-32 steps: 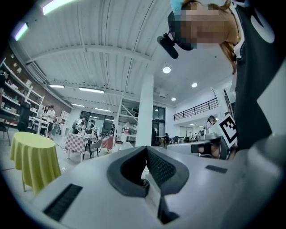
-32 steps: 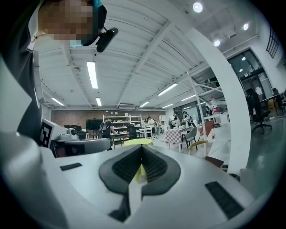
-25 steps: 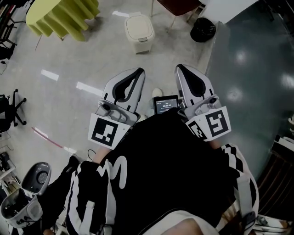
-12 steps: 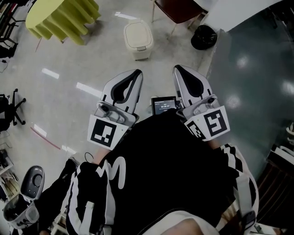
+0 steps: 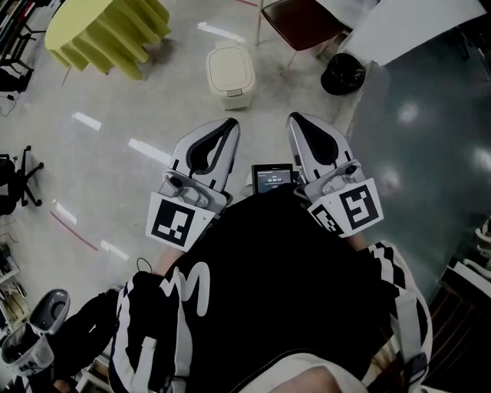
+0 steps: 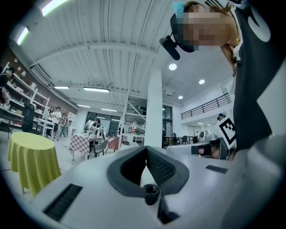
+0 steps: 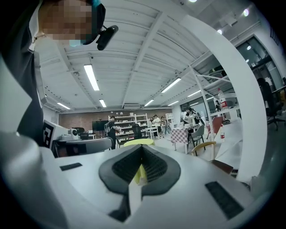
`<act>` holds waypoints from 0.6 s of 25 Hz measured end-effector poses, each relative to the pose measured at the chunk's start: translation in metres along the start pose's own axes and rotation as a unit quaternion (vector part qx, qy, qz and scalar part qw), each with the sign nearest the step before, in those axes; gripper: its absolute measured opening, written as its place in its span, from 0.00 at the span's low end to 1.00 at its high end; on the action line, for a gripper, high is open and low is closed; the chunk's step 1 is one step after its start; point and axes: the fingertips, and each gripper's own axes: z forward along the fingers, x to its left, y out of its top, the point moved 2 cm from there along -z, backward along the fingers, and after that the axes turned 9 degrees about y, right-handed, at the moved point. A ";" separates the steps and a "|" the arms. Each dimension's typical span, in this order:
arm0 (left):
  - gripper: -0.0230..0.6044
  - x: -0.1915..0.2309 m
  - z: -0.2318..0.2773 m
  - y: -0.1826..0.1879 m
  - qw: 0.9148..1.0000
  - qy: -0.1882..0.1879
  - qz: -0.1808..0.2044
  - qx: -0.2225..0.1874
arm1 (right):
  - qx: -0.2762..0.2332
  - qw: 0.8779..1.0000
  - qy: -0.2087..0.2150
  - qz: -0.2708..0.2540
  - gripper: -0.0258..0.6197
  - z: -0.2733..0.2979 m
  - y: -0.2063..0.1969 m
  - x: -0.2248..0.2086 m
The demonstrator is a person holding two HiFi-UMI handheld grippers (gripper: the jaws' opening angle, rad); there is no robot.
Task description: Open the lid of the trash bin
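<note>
In the head view, the trash bin [image 5: 230, 73] stands lid-down on the floor [image 5: 130, 100], ahead of and well apart from my left hand-held gripper [image 5: 229, 124] and right hand-held gripper [image 5: 296, 120]. The digits on the small screen [image 5: 273, 177] are unreadable. The left gripper view shows the jaws together, empty. The right gripper view shows likewise.

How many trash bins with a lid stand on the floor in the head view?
1: the trash bin stands ahead, right of the yellow table. The black object beside the chair may be another.
</note>
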 end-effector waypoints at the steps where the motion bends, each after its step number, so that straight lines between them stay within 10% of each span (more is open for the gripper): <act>1: 0.05 0.000 0.005 0.000 1.000 0.002 -0.001 0.000 | 0.001 1.000 0.003 0.002 0.05 0.001 0.000 -0.004; 15: 0.05 0.013 0.019 -0.013 1.000 0.022 -0.009 0.011 | 0.010 0.999 0.039 0.022 0.04 0.023 -0.012 -0.014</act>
